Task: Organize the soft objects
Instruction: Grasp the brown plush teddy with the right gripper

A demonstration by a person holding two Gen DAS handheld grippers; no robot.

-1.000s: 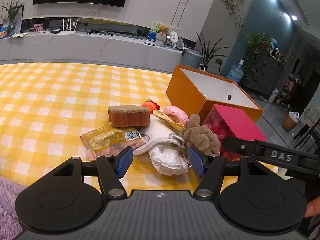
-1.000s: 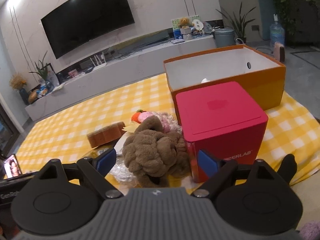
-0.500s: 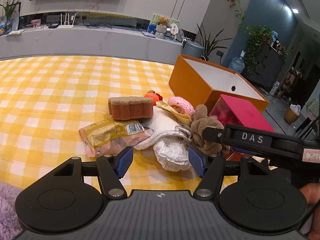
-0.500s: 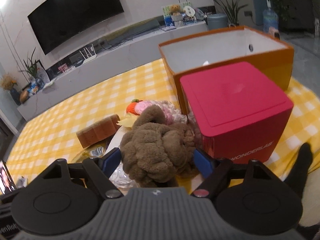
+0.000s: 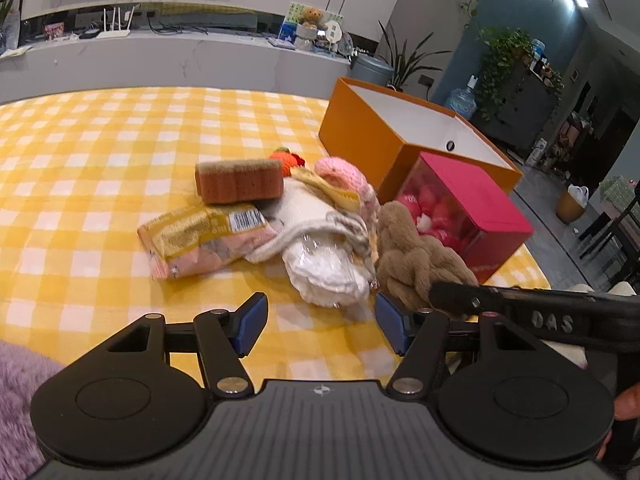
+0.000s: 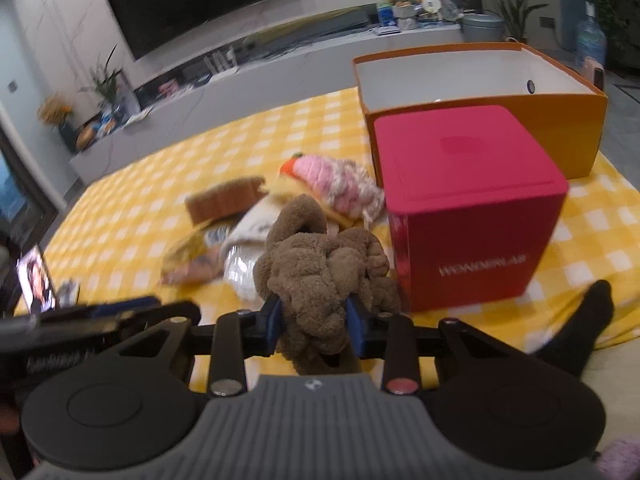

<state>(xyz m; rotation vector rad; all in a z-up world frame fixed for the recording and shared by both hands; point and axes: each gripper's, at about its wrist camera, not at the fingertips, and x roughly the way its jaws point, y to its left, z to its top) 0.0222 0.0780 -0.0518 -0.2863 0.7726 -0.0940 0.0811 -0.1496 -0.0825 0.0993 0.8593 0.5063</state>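
Right hand-held gripper (image 6: 314, 318) clamps its blue pads on a brown plush toy (image 6: 320, 272), pinched at the near edge of the pile on the yellow-checked cloth (image 5: 100, 152). Left hand-held gripper (image 5: 320, 322) hangs wide apart w/ nothing between its pads, just short of a white plastic-wrapped bundle (image 5: 328, 268).

Ahead & left of the right gripper lie the rest: brown sponge (image 5: 239, 180), yellow snack pack (image 5: 200, 236), pink knit piece (image 5: 340, 172), orange knit item (image 5: 284, 159). Red box (image 6: 468, 200) stands just right of the plush; open orange box (image 6: 480, 80) sits beyond it, interior looking bare as far as visible.

Judgement: sorting looks barely begun — one item gripped, none visibly boxed, approx. six pieces left in the heap. Whether the plush has cleared the cloth can't be told.
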